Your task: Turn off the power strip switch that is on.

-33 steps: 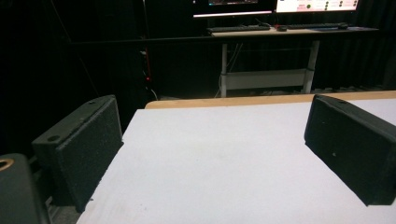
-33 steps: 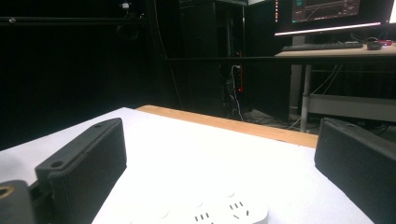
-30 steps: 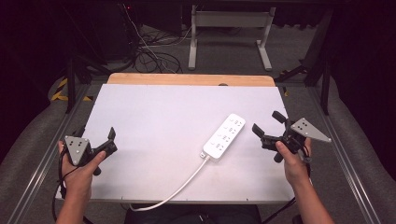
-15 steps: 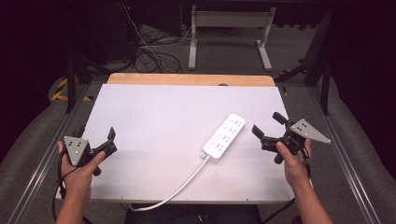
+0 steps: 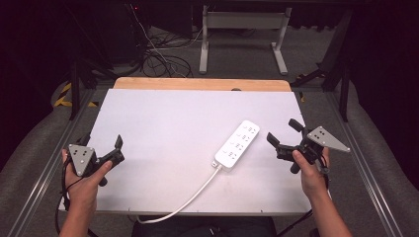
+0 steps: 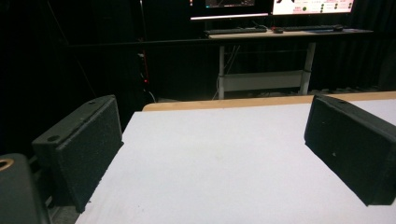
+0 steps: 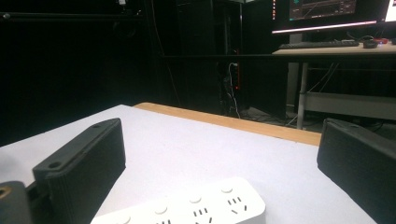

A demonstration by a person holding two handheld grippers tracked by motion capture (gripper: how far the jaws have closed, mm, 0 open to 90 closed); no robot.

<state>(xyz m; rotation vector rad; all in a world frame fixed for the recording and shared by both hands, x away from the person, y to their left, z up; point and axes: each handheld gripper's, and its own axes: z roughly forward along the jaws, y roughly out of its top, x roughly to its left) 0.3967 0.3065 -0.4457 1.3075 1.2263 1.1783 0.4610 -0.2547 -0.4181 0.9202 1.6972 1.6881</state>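
Observation:
A white power strip (image 5: 237,145) lies at an angle on the white table (image 5: 163,128), right of the middle, and its white cable (image 5: 190,197) runs off the near edge. My right gripper (image 5: 283,130) hovers just right of the strip, jaws apart and holding nothing. In the right gripper view the power strip (image 7: 187,207) lies low between the jaws of my right gripper (image 7: 219,163), its sockets facing up. My left gripper (image 5: 102,141) is at the table's left edge, open and holding nothing. In the left gripper view, bare table (image 6: 210,158) lies between the spread jaws of my left gripper (image 6: 215,149).
A wooden strip (image 5: 202,84) borders the table's far edge. Behind it stand a white desk frame (image 5: 242,34) and loose floor cables (image 5: 158,59). Metal rails (image 5: 368,182) run along both sides of the table. A desk with monitors (image 7: 327,28) stands in the dark background.

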